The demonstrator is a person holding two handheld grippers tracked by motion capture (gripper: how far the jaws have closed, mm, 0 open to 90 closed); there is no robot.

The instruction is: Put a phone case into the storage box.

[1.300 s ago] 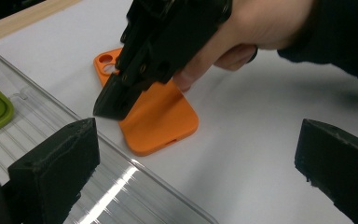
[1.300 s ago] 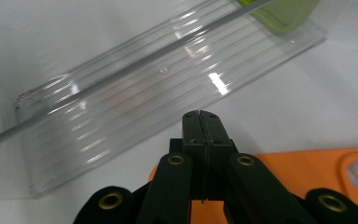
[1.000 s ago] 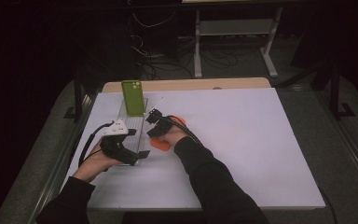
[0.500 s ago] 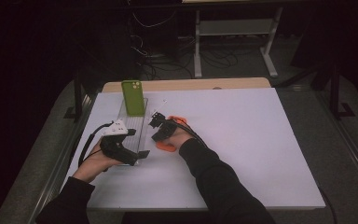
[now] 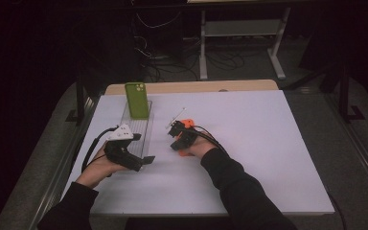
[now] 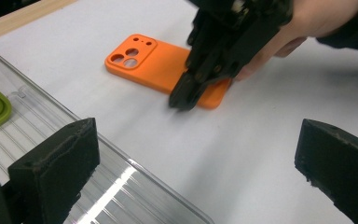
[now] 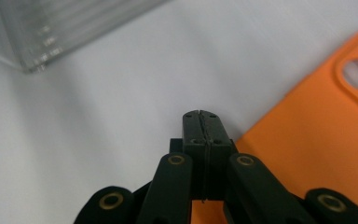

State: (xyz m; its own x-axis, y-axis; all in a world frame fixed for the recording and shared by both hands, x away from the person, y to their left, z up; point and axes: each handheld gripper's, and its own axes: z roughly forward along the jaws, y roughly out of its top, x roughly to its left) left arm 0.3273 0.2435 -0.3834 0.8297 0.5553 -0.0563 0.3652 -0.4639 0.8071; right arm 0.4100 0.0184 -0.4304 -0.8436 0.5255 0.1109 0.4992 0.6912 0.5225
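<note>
My right tongs, jaws fully closed and empty, rest on the orange phone case; left tongs wide open, empty, clear rack at 7 o'clock.

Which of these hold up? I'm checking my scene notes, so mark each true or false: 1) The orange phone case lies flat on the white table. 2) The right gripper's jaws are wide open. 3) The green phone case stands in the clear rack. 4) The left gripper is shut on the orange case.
1) True: the orange phone case lies flat on the white table, camera cut-outs up.
2) False: the right gripper has its jaws pressed together, at the case's edge.
3) True: the green phone case stands at the far end of the clear rack.
4) False: the left gripper is open, with the rack's near edge between its jaws, apart from the orange case.
</note>
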